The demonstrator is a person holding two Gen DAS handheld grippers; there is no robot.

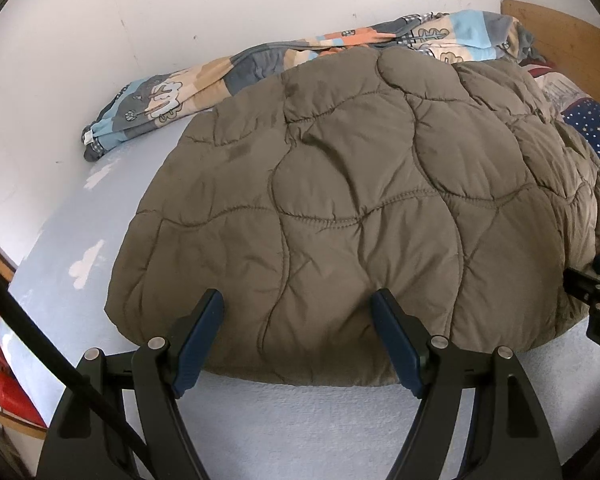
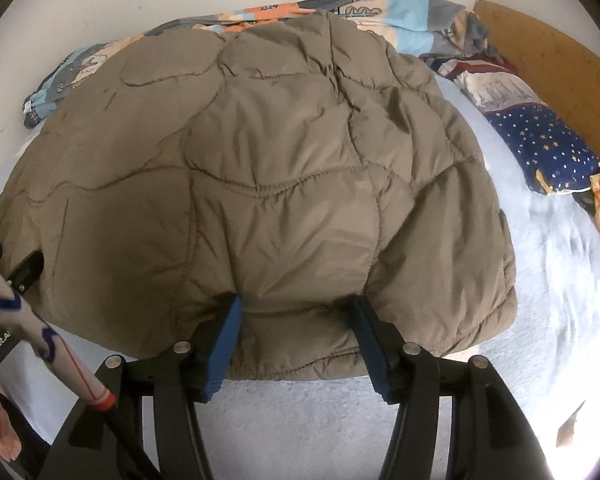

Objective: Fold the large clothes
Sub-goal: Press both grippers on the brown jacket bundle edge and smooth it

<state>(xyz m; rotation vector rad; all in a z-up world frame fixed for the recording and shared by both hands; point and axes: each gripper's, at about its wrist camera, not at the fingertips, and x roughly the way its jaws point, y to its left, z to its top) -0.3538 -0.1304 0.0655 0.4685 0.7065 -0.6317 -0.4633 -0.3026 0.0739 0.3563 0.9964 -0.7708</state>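
A large olive-brown quilted jacket lies spread on a pale bed sheet, its near edge folded and thick. My left gripper is open over the left part of that near edge, blue pads wide apart with the fabric bulging between them. My right gripper stands open at the right part of the edge, a puffy fold of the jacket between its fingers. Each gripper shows at the rim of the other view: the right gripper and the left gripper.
A rumpled patterned duvet lies along the white wall behind the jacket. A star-printed blue pillow rests against a wooden headboard at the right. A black cable crosses the lower left.
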